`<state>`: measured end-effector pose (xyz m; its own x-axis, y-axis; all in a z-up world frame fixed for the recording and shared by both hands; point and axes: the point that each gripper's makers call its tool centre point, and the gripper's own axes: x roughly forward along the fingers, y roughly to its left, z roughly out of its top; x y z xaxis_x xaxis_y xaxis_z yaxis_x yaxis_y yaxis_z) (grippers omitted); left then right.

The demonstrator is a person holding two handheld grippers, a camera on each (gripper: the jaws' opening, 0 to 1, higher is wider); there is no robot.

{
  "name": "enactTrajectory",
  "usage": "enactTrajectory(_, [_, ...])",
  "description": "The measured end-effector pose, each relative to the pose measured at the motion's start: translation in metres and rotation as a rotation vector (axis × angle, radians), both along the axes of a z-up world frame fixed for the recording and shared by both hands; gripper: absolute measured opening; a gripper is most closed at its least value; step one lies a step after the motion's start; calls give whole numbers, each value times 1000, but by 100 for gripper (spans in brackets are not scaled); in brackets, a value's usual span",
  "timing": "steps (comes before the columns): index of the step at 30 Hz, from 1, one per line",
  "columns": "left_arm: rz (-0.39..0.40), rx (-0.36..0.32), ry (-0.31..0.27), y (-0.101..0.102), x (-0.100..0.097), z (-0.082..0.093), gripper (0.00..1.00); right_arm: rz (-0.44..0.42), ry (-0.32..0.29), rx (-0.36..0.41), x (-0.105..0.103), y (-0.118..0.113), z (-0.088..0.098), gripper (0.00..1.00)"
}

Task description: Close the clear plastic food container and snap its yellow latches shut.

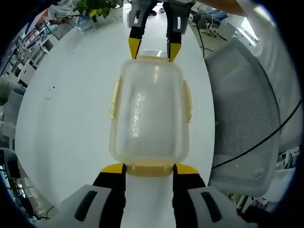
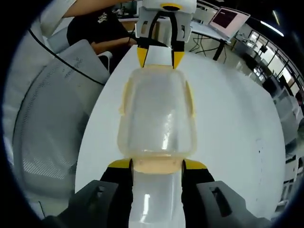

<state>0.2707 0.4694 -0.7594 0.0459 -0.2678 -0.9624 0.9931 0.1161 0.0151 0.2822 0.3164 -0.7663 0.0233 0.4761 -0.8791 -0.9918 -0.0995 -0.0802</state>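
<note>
Clear plastic with pale yellow trim, the food container point(image 1: 149, 111) lies flat on the white worktop point(image 1: 66, 123), lid on, squarely between the two tools. In the left gripper view the left hand-held gripper point(image 1: 149, 170) stands at the near short end, jaws spread wide to either side of the yellow end latch point(image 1: 149, 168), their tips just beside the container's corners; whether they touch it I cannot tell. At the far short end the right hand-held gripper point(image 1: 154, 50) points back with its yellow tips at the rim, likewise spread. The right gripper view shows the same from the other end: the right hand-held gripper point(image 2: 157, 166) wide about its end latch point(image 2: 157, 166), the container point(image 2: 157, 116) ahead, the left hand-held gripper point(image 2: 159, 58) beyond. The long side latches point(image 1: 188, 99) lie along the walls. A grey mesh chair point(image 1: 247, 114) is pulled close against the worktop edge beside the container. A potted plant point(image 1: 95, 9) stands at the far end, well apart, and a laptop point(image 2: 229, 19) sits on another desk behind.
</note>
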Motion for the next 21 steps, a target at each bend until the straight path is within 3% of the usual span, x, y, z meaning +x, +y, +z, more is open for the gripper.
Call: enactTrajectory(21, [-28,-16,24,-88,13,2,33,-45,27,-11,5,-91,-4,36])
